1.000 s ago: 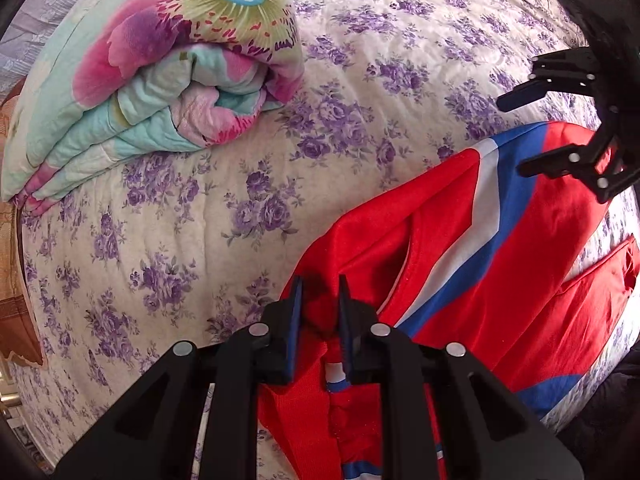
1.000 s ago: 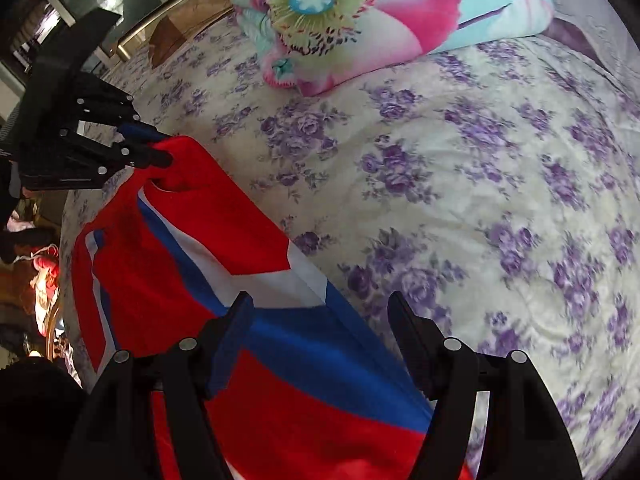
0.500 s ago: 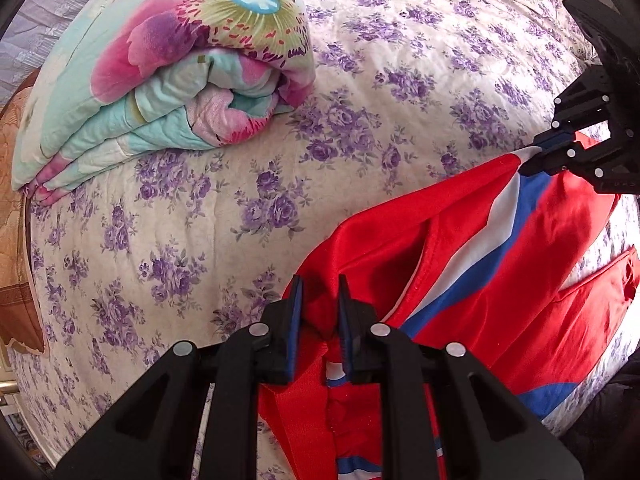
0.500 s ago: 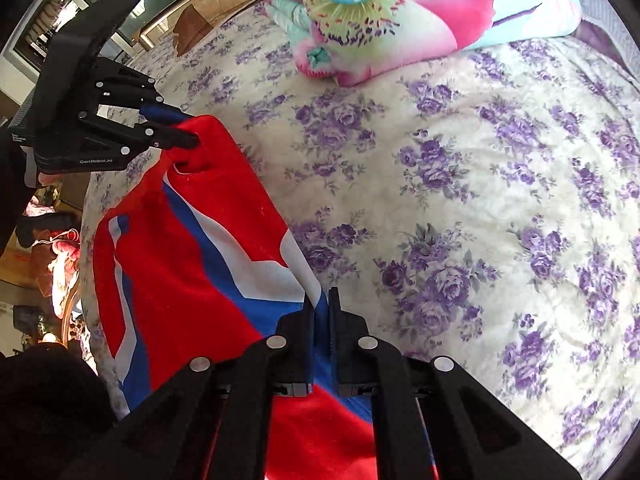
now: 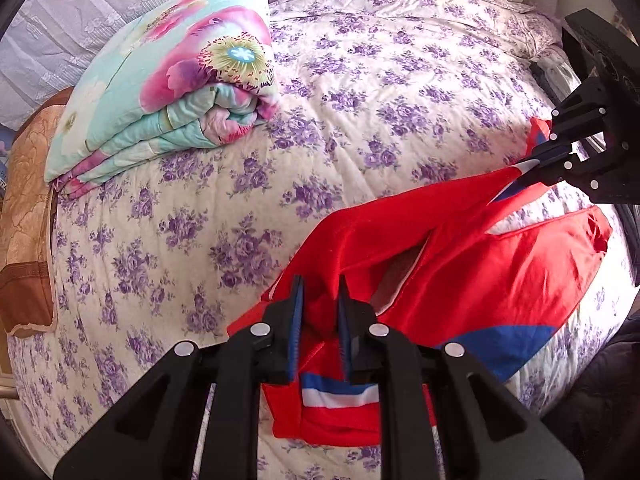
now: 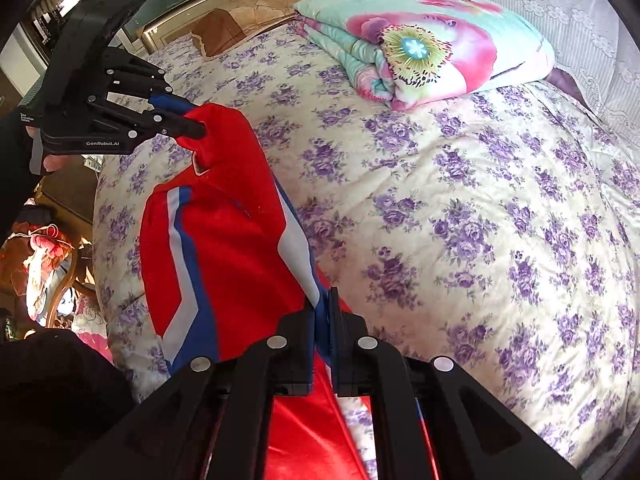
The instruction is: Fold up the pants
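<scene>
Red pants (image 5: 472, 264) with blue and white stripes lie on the bed (image 5: 360, 92) with the purple-flower cover. My left gripper (image 5: 319, 300) is shut on a red edge of the pants near the striped cuff and holds it above the bed. My right gripper (image 6: 323, 312) is shut on the blue-and-white striped edge of the pants (image 6: 224, 240). The right gripper also shows at the right of the left wrist view (image 5: 536, 164), and the left gripper at the upper left of the right wrist view (image 6: 188, 120). The top layer hangs lifted between both grippers, over a lower layer.
A folded flowered quilt (image 5: 168, 92) lies at the back of the bed, also in the right wrist view (image 6: 424, 44). A brown pillow (image 5: 24, 216) sits at the left edge. A wooden headboard (image 6: 188, 20) and room furniture stand beyond. The bed edge is near the pants.
My right gripper has shut on the striped edge of the pants, then both grippers have lifted the top layer up off the lower layer.
</scene>
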A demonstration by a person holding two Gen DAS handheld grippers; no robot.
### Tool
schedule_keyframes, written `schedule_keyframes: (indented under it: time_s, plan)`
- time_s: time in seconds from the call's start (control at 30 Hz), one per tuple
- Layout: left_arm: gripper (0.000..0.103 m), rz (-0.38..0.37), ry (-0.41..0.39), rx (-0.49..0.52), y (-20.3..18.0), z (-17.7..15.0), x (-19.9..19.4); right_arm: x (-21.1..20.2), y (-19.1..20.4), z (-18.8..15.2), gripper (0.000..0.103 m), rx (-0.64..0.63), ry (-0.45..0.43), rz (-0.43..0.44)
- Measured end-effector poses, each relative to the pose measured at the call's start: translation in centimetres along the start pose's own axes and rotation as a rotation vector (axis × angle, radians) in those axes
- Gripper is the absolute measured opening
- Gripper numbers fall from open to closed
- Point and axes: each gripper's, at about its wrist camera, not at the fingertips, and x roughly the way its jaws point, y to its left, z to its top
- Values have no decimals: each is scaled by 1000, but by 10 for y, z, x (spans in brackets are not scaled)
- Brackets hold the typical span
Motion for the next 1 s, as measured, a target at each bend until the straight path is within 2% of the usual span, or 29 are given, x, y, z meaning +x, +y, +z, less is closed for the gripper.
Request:
schedule_keyframes:
  time_s: [0.3,0.47,0.53,0.63,0.77,0.97,1.0]
  plan:
    - [13,-43,20,-29,-16,-74,-9,12,79,-51,6,-40,69,87]
    - [13,-46,80,-58,-17,-107,6,46,133,-82,6,-50,111,41]
    - [14,-45,119,-69,-18,-118,21,67,145,-93,6,-14,129,26]
    - [20,-75,182,-131,-12,-135,46,100,149,-108,6,48,171,2]
    - [23,-105,125,-195,-12,-146,35,107,143,-112,6,130,169,23]
    - [26,-128,19,-208,-32,-154,-15,106,147,-114,6,132,161,15]
    - [35,-135,-4,-205,-39,-153,-25,107,149,-115,6,124,156,7]
